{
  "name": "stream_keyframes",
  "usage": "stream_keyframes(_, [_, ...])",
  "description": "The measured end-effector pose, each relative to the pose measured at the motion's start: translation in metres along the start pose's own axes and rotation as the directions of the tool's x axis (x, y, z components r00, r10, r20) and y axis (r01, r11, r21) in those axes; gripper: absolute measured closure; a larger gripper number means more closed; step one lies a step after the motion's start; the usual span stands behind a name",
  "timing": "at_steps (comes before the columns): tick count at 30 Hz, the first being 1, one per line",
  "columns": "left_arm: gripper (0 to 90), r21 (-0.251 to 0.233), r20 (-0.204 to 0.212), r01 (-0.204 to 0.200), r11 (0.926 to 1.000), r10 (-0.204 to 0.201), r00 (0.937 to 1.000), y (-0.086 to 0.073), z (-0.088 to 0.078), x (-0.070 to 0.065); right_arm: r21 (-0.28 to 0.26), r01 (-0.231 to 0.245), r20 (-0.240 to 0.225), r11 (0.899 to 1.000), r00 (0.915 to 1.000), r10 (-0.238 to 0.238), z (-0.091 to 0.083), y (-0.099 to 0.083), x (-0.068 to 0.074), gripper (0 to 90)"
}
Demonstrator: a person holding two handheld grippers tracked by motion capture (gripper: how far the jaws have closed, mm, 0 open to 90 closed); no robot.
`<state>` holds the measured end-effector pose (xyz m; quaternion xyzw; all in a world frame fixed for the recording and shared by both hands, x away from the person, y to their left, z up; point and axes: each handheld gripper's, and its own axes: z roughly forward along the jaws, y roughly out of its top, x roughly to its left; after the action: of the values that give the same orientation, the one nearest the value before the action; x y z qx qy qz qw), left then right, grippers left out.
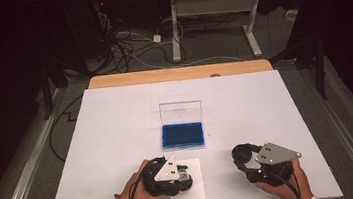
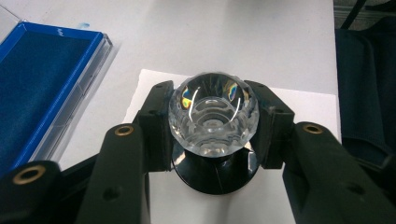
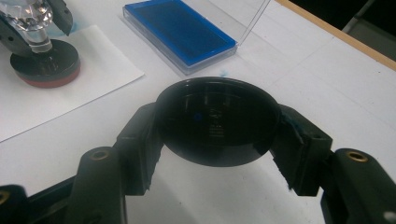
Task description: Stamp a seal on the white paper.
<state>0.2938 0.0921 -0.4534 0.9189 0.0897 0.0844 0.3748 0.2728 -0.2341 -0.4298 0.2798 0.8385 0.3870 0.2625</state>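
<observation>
My left gripper (image 2: 212, 119) is shut on a clear faceted crystal knob (image 2: 213, 115) that stands on a round black base (image 2: 215, 175), resting on a white sheet of paper (image 2: 299, 100). In the high view this gripper (image 1: 180, 172) sits at the table's front, left of centre. My right gripper (image 3: 217, 123) is shut on a round black glossy cap (image 3: 217, 121), held just above the table; it appears at the front right in the high view (image 1: 245, 158). The right gripper view also has the crystal knob (image 3: 28, 16) on its base with a red underside (image 3: 45, 63).
An open blue ink pad case (image 1: 182, 135) with an upright clear lid (image 1: 180, 112) lies in the middle of the white table cover (image 1: 265, 99). The wooden table edge (image 1: 179, 73) runs along the back. Cables and desk legs lie on the floor beyond.
</observation>
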Motion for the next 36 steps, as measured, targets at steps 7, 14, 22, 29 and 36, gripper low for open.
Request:
stream_keyframes(7, [54.3, 0.001, -0.001, 0.003, 1.0000, -0.003, 1.0000, -0.0003, -0.0002, -0.0004, -0.006, -0.006, 0.010, 1.000, 0.9999, 0.006, -0.0013, -0.0007, -0.0018, 38.6])
stream_keyframes(14, [54.3, -0.007, 0.011, 0.007, 1.0000, -0.006, 0.9999, -0.0012, 0.0002, 0.0014, -0.001, -0.011, 0.013, 1.000, 0.9999, 0.011, -0.0004, -0.0005, -0.0031, 38.6])
stream_keyframes(22, [54.2, -0.018, 0.016, 0.006, 0.9998, -0.006, 0.9998, -0.0027, 0.0004, 0.0018, 0.006, -0.019, 0.018, 1.000, 0.9996, 0.019, 0.0009, -0.0010, -0.0056, 38.6])
stream_keyframes(29, [54.2, -0.022, 0.017, 0.007, 0.9997, -0.007, 0.9998, -0.0031, 0.0006, 0.0018, 0.009, -0.017, 0.014, 1.000, 0.9998, 0.017, 0.0020, -0.0009, -0.0050, 38.6])
stream_keyframes(36, [54.2, -0.021, 0.003, 0.009, 0.9997, -0.009, 1.0000, -0.0029, 0.0005, 0.0001, 0.013, -0.017, 0.012, 1.000, 0.9998, 0.017, 0.0033, -0.0003, -0.0056, 38.6])
